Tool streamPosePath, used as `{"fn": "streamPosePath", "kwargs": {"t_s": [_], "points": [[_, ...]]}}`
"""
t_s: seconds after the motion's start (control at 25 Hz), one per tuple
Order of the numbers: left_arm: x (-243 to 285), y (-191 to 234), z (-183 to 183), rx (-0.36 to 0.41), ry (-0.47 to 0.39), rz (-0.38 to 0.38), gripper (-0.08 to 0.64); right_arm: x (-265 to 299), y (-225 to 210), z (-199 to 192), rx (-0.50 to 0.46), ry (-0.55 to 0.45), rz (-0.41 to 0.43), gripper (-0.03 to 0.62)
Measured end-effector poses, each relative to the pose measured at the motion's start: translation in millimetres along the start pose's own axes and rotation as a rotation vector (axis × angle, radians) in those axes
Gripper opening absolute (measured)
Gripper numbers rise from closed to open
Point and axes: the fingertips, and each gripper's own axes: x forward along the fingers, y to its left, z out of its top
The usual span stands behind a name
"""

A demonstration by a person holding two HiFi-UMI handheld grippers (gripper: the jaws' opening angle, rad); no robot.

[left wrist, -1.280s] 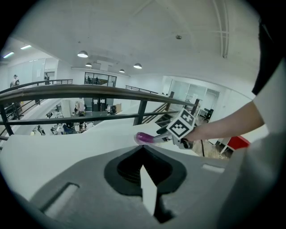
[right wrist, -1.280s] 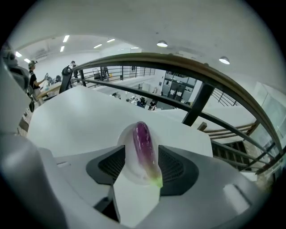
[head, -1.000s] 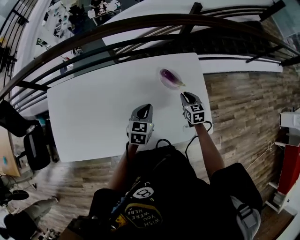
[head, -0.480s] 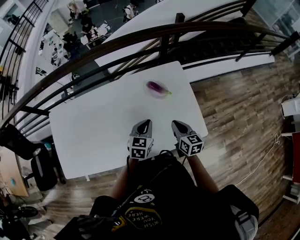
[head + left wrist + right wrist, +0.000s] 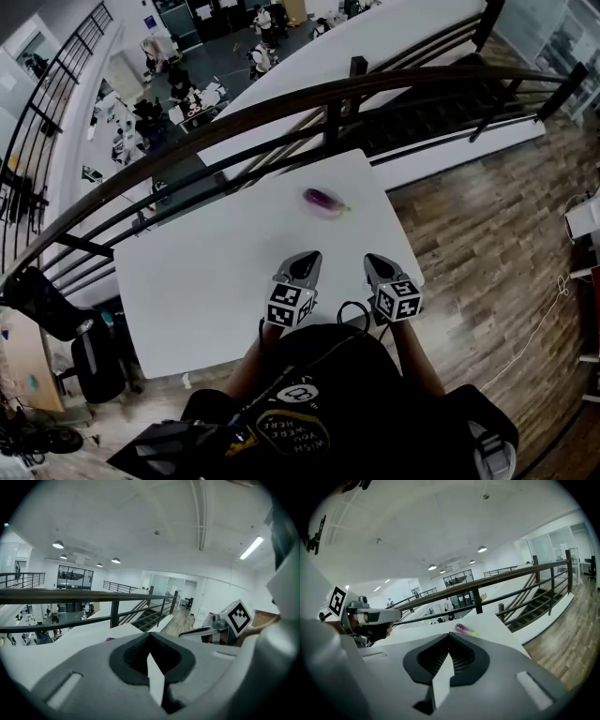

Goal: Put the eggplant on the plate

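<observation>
A purple eggplant [image 5: 324, 200] lies on a pale plate [image 5: 318, 215] that hardly stands out from the white table [image 5: 206, 272], at its far right. The eggplant also shows small in the right gripper view [image 5: 464, 629], and as a purple speck over the jaw housing in the left gripper view [image 5: 110, 639]. Both grippers hover near the table's near edge, close to the person's body and well short of the eggplant. My left gripper [image 5: 305, 265] is shut and empty. My right gripper [image 5: 377, 267] is shut too, with nothing in it.
A dark railing [image 5: 281, 112] runs just beyond the table's far edge, with a lower floor and people behind it. Wooden floor [image 5: 487, 216] lies to the right and stairs [image 5: 539, 611] beyond the railing. A dark chair [image 5: 89, 361] stands at the table's left.
Both grippers have drawn back from the eggplant toward the person and the near table edge. The right one, which was right beside the eggplant, moved farther. The eggplant has stayed put.
</observation>
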Motion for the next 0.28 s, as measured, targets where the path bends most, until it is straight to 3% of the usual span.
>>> {"fn": "streamPosePath", "kwargs": {"t_s": [0.28], "points": [[-6,-3,-15,0.065,0.069,0.021,0.005,4,56,9,-0.064,-0.025,0.110,0.000]]}}
